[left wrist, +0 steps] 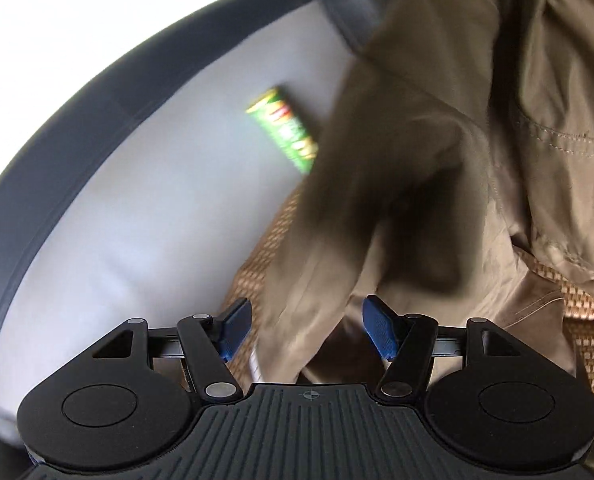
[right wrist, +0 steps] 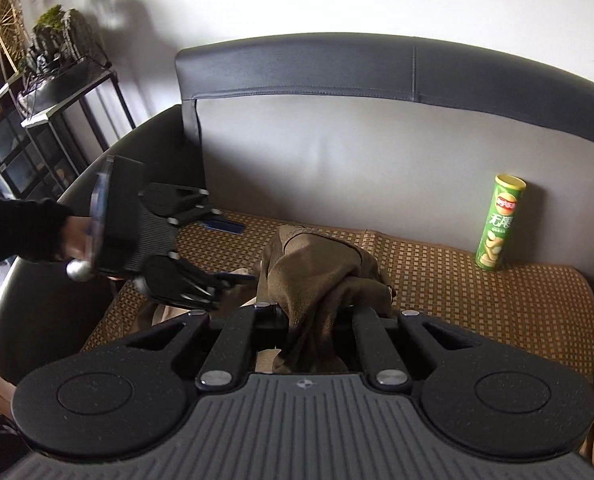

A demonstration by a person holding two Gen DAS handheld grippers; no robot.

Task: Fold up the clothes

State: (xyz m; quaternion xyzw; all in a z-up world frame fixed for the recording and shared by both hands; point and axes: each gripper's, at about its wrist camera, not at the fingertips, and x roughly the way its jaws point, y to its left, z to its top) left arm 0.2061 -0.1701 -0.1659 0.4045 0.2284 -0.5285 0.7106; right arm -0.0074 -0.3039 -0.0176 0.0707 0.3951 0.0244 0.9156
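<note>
An olive-brown garment (left wrist: 437, 128) hangs bunched in front of me, blurred with motion in the left wrist view. My left gripper (left wrist: 307, 330) is open, its blue pads (left wrist: 237, 320) on either side of a hanging fold, not pinching it. In the right wrist view the garment (right wrist: 317, 272) drapes over my right gripper (right wrist: 315, 316), whose fingers are closed in on the cloth and hidden by it. The left gripper also shows there (right wrist: 233, 252), open, just left of the garment.
A woven brown mat (right wrist: 477, 292) covers the sofa seat. A green chip can (right wrist: 499, 222) stands at the back right against the grey backrest (right wrist: 337, 152); it also shows in the left view (left wrist: 285, 128). A shelf with plants (right wrist: 53, 60) stands at the left.
</note>
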